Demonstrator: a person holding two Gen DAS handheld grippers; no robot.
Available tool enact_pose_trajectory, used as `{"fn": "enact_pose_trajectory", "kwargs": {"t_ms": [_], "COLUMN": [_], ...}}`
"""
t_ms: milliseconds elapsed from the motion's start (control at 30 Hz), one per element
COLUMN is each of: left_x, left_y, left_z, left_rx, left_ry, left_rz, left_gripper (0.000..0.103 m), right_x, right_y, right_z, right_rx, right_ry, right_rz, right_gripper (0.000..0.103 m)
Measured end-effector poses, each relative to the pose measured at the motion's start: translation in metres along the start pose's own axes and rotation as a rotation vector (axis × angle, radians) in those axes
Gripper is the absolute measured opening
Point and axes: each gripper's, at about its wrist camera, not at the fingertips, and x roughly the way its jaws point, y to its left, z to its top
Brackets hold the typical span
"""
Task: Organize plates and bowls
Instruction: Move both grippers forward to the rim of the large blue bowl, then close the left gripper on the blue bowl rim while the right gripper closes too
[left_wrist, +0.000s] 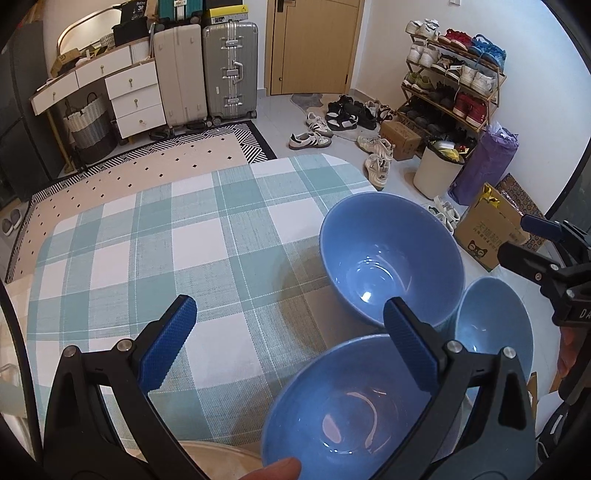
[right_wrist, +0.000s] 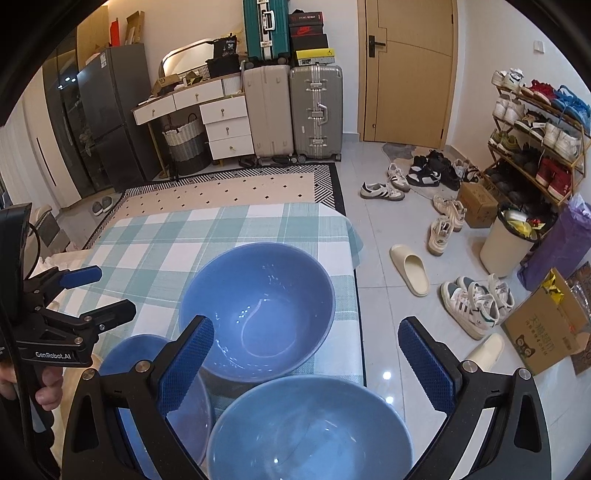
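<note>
Three glossy blue ceramic bowls (left_wrist: 391, 258) on the checked-cloth table (left_wrist: 147, 240) are framed by wide-spread, empty left claw (left_wrist: 288, 347) and right claw (right_wrist: 306, 354), while a cream slipper (right_wrist: 410, 269) is shown only by the right view.

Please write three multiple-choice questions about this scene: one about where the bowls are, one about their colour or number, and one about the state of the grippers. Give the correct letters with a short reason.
1. Where do the bowls sit?
A. on the checked tablecloth
B. on the shoe rack
C. on the floor

2. How many blue bowls show?
A. one
B. three
C. five

3. How do both grippers stand?
A. shut on a bowl
B. open, holding nothing
C. holding a plate

Answers:
1 A: the far bowl rests on the checked tablecloth.
2 B: far bowl, left bowl and near bowl.
3 B: the left gripper and right gripper have jaws wide apart, nothing between.
</note>
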Motion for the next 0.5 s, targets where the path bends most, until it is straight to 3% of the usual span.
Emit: {"fn": "enact_pose_trajectory", "kwargs": {"t_ms": [500], "left_x": [0.051], "left_y": [-0.002], "left_z": [0.011], "left_rx": [0.006], "left_ry": [0.069], "left_rz": [-0.018], "left_gripper": [0.1], "right_x": [0.049], "right_y": [-0.018], "right_z": [0.0], "right_rx": [0.042], "right_ry": [0.069], "right_rz": [0.004], "right_gripper": [0.102]}}
